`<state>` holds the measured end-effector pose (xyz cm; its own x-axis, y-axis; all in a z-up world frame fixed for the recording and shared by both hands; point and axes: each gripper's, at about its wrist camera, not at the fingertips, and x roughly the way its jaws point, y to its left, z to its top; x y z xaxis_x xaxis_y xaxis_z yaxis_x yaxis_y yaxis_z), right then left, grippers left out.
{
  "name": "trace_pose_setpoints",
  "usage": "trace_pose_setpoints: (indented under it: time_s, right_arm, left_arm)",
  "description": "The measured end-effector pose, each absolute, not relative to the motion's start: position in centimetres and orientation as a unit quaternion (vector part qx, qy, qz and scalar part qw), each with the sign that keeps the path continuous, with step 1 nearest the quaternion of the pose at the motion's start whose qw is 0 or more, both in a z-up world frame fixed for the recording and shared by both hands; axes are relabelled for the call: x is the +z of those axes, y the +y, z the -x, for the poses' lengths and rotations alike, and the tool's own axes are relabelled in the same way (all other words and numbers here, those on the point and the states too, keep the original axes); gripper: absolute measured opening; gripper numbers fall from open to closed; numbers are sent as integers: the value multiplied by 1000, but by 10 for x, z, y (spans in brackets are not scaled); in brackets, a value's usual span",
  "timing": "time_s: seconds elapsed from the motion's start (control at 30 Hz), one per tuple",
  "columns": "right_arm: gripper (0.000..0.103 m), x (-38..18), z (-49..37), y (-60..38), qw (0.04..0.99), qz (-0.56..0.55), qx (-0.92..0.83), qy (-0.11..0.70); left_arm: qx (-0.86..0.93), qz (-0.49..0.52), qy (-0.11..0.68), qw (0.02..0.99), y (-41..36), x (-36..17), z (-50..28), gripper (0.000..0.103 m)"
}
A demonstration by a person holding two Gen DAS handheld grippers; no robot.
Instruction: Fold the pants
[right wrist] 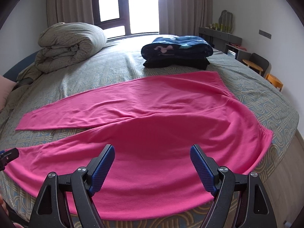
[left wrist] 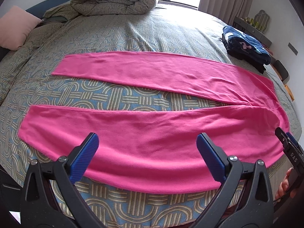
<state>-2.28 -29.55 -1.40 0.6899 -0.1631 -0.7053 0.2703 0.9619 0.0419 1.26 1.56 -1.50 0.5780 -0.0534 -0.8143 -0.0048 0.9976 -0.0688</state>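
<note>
Pink pants (left wrist: 152,133) lie spread flat on the bed, legs apart and pointing left, waistband at the right; they also show in the right wrist view (right wrist: 161,117). My left gripper (left wrist: 147,140) is open and empty, hovering over the near leg close to the bed's front edge. My right gripper (right wrist: 152,152) is open and empty, over the seat and upper near leg. The right gripper's tip also shows at the right edge of the left wrist view (left wrist: 286,138), by the waistband. The left gripper's tip shows at the left edge of the right wrist view (right wrist: 9,154).
The bed has a patterned grey-blue cover (left wrist: 117,96). A folded dark blue blanket stack (right wrist: 176,51) sits beyond the waistband. A rolled duvet (right wrist: 70,43) and a pink pillow (left wrist: 15,28) lie at the head end. Chairs and a shelf stand by the right wall.
</note>
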Motion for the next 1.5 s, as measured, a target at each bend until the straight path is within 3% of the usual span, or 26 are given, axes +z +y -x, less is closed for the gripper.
trace_pose_setpoints:
  time_s: [0.2, 0.5, 0.73, 0.8, 0.87, 0.97, 1.07, 1.3, 1.5]
  right_arm:
    - [83, -15, 34, -326, 908, -119, -128, 382]
    - [83, -30, 69, -424, 850, -325, -185, 370]
    - [81, -35, 93, -462, 823, -402, -199, 350]
    - [79, -36, 97, -466, 817, -417, -192, 350]
    - [73, -40, 101, -470, 810, -427, -187, 356]
    - [63, -49, 103, -474, 802, -435, -179, 367]
    - [61, -58, 100, -476, 790, -459, -163, 373]
    - [58, -67, 88, -477, 787, -470, -153, 370]
    - [35, -69, 85, -479, 788, -455, -160, 382]
  left_arm:
    - [-9, 23, 460, 887, 15, -14, -11, 102]
    - [34, 40, 467, 883, 47, -21, -10, 102]
    - [35, 45, 495, 867, 73, -27, 3, 102]
    - [38, 67, 500, 863, 90, -29, 10, 101]
    - [40, 88, 497, 862, 107, -32, 19, 90]
    - [40, 122, 505, 853, 128, -41, 28, 83]
    - [50, 157, 523, 836, 144, -53, 29, 74]
    - [65, 264, 529, 804, 180, -68, 21, 69]
    - [72, 323, 520, 787, 197, -75, 12, 64]
